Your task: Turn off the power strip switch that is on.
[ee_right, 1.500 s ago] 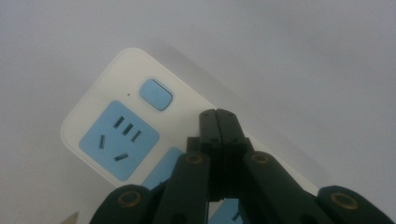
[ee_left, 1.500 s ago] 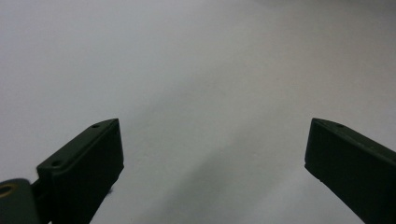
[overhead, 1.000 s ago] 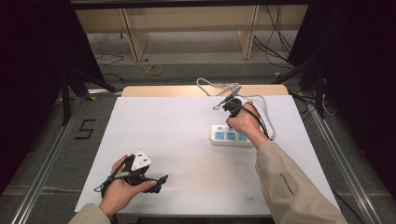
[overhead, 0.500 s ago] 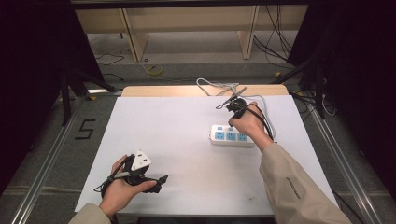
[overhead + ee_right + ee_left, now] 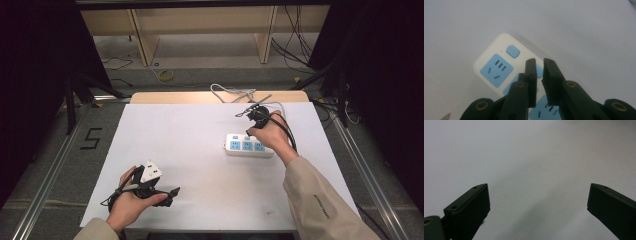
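item: white power strip with blue socket faces, lay flat on the white table sheet, right of the middle, long side running across the table. in the right gripper view the strip showed a blue rounded button at one end and a blue socket panel with dark slots beside it; a further blue panel sat low between the linkages. a white cable lay looped at the far edge of the table, behind the strip.

item: right gripper, held in the right hand, over the far edge of the strip, tips pointing down at it. in the right gripper view the jaws stood a narrow slit apart, having just been opening, with nothing between them; the tips hung over the strip's middle. contact with the strip could not be told.

item: left gripper, held in the left hand, rested near the front left corner of the sheet, well apart from the strip. in the left gripper view the jaws stood wide apart over bare white sheet, nothing between them.
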Demonstrator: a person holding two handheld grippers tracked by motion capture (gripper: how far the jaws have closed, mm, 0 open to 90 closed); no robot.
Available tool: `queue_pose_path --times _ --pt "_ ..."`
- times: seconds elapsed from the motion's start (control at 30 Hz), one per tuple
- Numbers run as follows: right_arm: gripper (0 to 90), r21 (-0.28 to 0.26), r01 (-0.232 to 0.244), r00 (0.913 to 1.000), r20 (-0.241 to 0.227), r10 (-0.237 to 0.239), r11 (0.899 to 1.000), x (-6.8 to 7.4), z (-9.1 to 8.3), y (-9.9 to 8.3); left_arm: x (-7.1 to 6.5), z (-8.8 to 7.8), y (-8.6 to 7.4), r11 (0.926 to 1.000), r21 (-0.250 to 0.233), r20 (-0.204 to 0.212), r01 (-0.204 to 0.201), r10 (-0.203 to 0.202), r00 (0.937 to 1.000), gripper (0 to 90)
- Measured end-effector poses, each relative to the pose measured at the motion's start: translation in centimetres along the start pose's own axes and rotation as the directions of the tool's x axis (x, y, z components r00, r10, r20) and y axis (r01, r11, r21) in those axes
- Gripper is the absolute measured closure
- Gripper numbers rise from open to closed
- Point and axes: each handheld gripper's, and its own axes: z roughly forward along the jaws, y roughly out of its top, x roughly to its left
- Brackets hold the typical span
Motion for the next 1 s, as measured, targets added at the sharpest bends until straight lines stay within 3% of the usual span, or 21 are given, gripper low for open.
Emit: queue_pose_path --times 0.67,1.0 --pt "69.0 -0.081 0.032 0.9994 -0.014 -0.033 0.996 0.5 -1.5 -1.1 0.1 0.0 0.0 1.0 0.002 0.0 0.004 -0.004 1.0 3.8" --pt "57.1 -0.145 0.059 0.9971 -0.038 -0.065 0.988 0.9 -2.5 -2.0 0.1 0.0 0.0 1.0 0.001 -0.002 0.007 -0.007 1.0 3.8"
